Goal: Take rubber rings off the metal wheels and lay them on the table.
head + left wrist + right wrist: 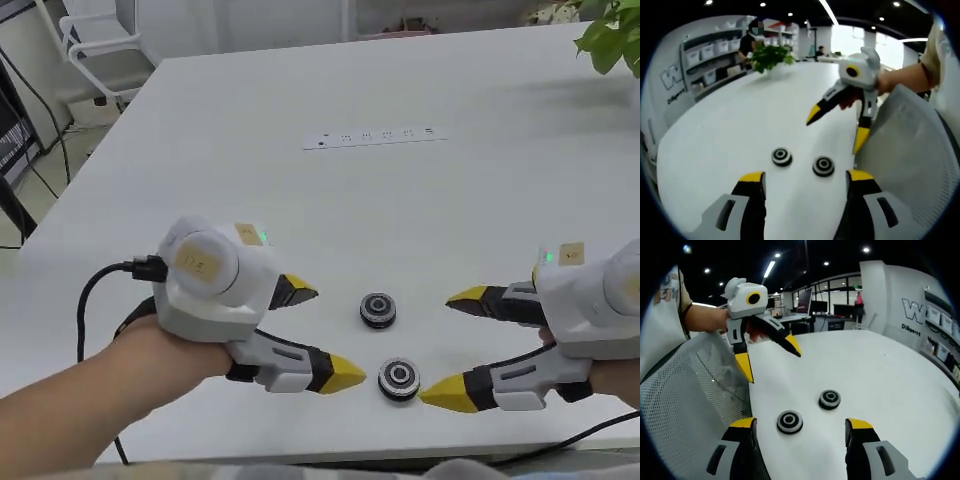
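Yellow-tipped jaws on both tools stand spread wide with nothing between them. The left gripper (322, 333) reaches in from the person's left and the right gripper (452, 346) from the right, tips facing each other across a short stretch of white table (300, 200). In that stretch sit the two metal wheels, both lying flat with the axle hole pointing up. Each dark rubber ring (378, 323) therefore runs round its rim in a level plane, with no long axis and no better side to take it from. The far wheel (378, 309) lies about level with the two farther jaw tips. The near wheel (399, 379) sits close to the table's front edge, almost on the line between the two nearer tips. The wheels are close together but apart. Neither is inside a pair of jaws: in the left gripper view the near wheel (823, 166) and far wheel (782, 156) lie just ahead of the open tips. In the right gripper view the near wheel (790, 422) sits left of the far wheel (830, 399). Both grippers look about equally close, the right perhaps slightly closer to the near wheel. Both rings appear to be on their wheels, so I judge the task barely begun. One gripper would likely have to pin a wheel while the other peels the ring off.
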`<state>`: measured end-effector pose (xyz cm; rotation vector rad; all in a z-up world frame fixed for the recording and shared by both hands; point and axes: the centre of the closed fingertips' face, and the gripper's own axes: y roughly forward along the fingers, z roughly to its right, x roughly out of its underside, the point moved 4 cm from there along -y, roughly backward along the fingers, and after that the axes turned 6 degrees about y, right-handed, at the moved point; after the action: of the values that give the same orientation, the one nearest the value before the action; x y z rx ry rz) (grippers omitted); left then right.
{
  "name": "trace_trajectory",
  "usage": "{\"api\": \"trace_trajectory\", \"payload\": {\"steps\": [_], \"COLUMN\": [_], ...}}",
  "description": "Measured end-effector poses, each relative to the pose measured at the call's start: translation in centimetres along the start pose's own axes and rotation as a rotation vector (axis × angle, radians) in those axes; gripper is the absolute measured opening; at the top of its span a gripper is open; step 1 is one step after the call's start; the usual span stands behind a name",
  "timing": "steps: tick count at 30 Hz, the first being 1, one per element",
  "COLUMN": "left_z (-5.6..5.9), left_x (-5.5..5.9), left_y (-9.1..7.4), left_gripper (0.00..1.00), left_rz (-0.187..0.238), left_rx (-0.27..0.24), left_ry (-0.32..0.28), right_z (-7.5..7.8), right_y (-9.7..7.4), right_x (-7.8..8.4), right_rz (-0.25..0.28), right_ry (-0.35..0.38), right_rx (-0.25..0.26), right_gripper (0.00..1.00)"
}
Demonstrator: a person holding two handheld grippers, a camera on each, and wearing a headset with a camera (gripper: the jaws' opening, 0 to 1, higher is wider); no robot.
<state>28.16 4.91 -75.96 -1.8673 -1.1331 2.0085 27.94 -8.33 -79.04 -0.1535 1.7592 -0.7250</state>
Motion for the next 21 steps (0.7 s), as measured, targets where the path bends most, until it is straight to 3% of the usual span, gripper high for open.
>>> {"api": "trace_trajectory", "payload": {"steps": [8, 21], "left_z": [0.7, 1.2], "left_x": [0.2, 0.8], "left_y": [1.5, 3.4], "left_gripper": [0.64, 0.58], "left_rz": [-0.025, -0.042], "left_rx": [0.035, 0.088], "left_ry": [0.021, -0.013], "right_z": [-0.1, 0.0], "right_y": [0.5, 1.4], "right_x": [0.7, 1.7], "right_rz": [-0.016, -0.040], "right_ry": [-0.001, -0.007], "right_rx": [-0.024, -0.051], "right_gripper": [0.68, 0.61]}}
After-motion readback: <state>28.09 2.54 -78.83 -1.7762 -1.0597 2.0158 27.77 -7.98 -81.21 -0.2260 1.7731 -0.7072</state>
